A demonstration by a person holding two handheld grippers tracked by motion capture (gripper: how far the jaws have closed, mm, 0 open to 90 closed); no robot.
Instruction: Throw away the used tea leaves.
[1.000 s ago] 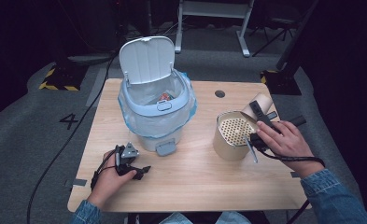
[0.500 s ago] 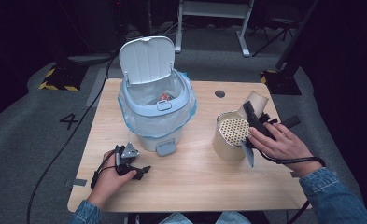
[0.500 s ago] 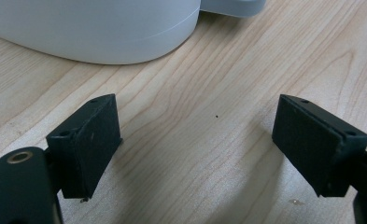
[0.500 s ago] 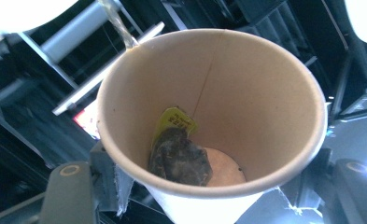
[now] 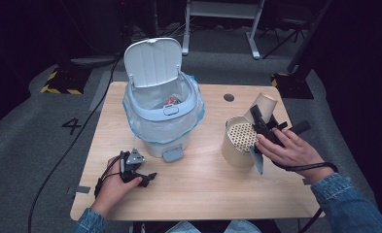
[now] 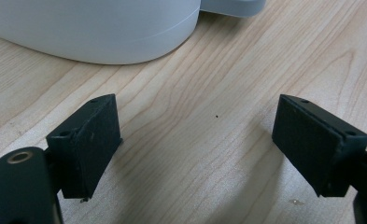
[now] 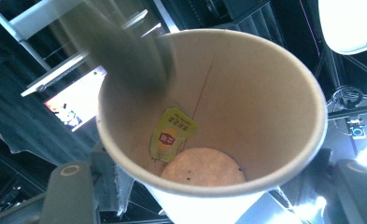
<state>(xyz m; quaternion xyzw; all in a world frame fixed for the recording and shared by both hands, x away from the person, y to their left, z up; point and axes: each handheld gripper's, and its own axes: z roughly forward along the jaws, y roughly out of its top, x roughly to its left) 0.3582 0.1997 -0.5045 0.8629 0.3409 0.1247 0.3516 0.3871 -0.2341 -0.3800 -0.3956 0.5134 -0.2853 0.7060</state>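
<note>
Paper cup (image 7: 209, 126), clamped in the right hand-held gripper (image 5: 266, 127), tilts over a strainer-topped canister (image 5: 239, 141); tea tag (image 7: 171, 133) clings inside, so emptying seems unfinished. Left hand-held gripper (image 6: 197, 149) rests open on the bench (image 5: 203, 179).

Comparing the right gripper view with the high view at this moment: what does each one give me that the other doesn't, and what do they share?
Right gripper view alone: the inside of the paper cup, with a yellow tea bag tag stuck to its inner wall and a thin string running up from it.

High view alone: the wooden table, the bin with its lid up and a liner inside, the perforated canister, and the left gripper resting low beside the bin.

Shared: the cup gripped in the right gripper, tilted with its base away from the person.
</note>
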